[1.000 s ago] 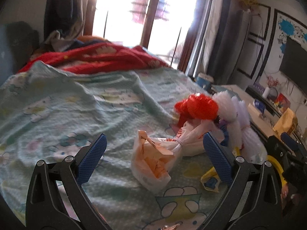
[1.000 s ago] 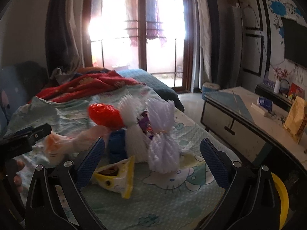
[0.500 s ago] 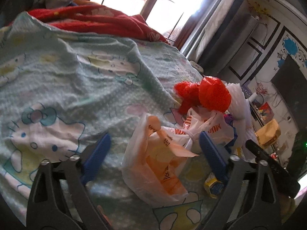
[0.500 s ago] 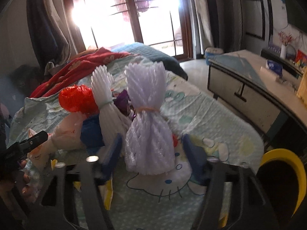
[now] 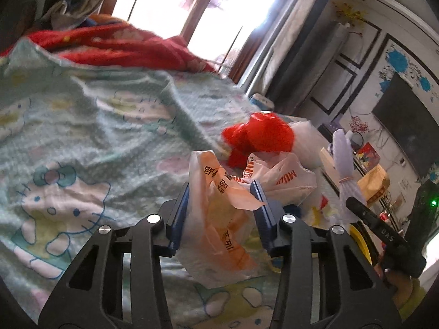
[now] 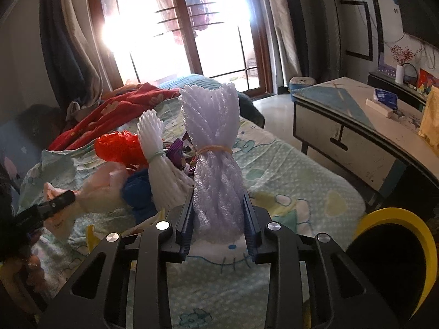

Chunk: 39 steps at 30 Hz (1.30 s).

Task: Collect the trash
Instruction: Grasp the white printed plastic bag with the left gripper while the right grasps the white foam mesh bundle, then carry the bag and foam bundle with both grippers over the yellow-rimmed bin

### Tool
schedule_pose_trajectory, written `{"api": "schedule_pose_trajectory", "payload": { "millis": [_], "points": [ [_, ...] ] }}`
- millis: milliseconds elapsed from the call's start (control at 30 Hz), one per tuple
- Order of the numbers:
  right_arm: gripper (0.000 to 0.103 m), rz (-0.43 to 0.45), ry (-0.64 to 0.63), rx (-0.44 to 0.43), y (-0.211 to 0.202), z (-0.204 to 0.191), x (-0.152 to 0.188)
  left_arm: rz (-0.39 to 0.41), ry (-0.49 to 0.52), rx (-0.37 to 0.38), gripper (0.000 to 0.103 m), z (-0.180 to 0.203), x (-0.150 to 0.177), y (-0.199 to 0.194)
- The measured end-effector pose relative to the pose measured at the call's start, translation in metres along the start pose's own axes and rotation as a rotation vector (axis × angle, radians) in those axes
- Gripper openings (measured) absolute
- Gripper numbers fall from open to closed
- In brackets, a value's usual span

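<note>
A pile of trash lies on the bed. My left gripper [image 5: 222, 197] is shut on a white and orange plastic bag [image 5: 219, 219], squeezed between the blue pads. My right gripper [image 6: 218, 200] is shut on a lilac foam net bundle [image 6: 215, 159] tied with a rubber band, standing upright. Beside it are a white foam net bundle [image 6: 159, 164], a red plastic bag [image 6: 118, 146], a blue bag [image 6: 137, 192] and yellow wrappers [image 6: 90, 235]. The red bag [image 5: 260, 137] also shows in the left wrist view behind the held bag.
The bed has a pale green cartoon sheet [image 5: 82, 137] and a red blanket [image 5: 115, 46] at its far end. A low cabinet [image 6: 356, 137] stands right of the bed. A yellow-rimmed bin [image 6: 395, 249] sits at the bed's right corner.
Both grippers have closed: the left on the white and orange plastic bag, the right on the lilac foam net bundle. Both moved forward to the pile first.
</note>
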State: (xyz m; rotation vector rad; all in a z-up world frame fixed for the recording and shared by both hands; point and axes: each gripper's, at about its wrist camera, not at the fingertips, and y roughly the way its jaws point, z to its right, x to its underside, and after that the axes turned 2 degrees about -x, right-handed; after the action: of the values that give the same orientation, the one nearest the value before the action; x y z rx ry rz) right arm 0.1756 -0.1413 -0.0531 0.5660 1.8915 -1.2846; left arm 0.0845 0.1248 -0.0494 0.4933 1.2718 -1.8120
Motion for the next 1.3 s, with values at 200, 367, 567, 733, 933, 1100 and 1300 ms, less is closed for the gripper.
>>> {"api": "schedule_pose_trajectory", "payload": {
  "millis": [200, 367, 567, 733, 933, 1100, 1300],
  "points": [
    [0.030, 0.023, 0.020, 0.013, -0.017, 0.009, -0.001, 0.050, 0.062, 0.041, 0.035, 0.026, -0.009, -0.024],
    [0.030, 0.059, 0.038, 0.032, -0.039, 0.018, -0.001, 0.068, 0.135, 0.082, 0.035, 0.055, -0.009, -0.034],
    [0.030, 0.094, 0.077, 0.078, -0.068, 0.043, 0.003, 0.071, 0.210, 0.107, 0.035, 0.087, -0.004, -0.034],
    [0.030, 0.091, 0.100, 0.124, -0.085, 0.067, 0.010, 0.060, 0.257, 0.119, 0.035, 0.115, 0.002, -0.028],
    [0.030, 0.081, 0.119, 0.170, -0.102, 0.089, 0.022, 0.030, 0.317, 0.126, 0.035, 0.144, 0.012, -0.012],
    [0.030, 0.063, 0.133, 0.207, -0.113, 0.103, 0.036, 0.007, 0.368, 0.146, 0.035, 0.168, 0.024, 0.001],
    [0.030, 0.026, 0.155, 0.245, -0.120, 0.122, 0.054, -0.023, 0.421, 0.170, 0.035, 0.198, 0.038, 0.019]
  ]
}}
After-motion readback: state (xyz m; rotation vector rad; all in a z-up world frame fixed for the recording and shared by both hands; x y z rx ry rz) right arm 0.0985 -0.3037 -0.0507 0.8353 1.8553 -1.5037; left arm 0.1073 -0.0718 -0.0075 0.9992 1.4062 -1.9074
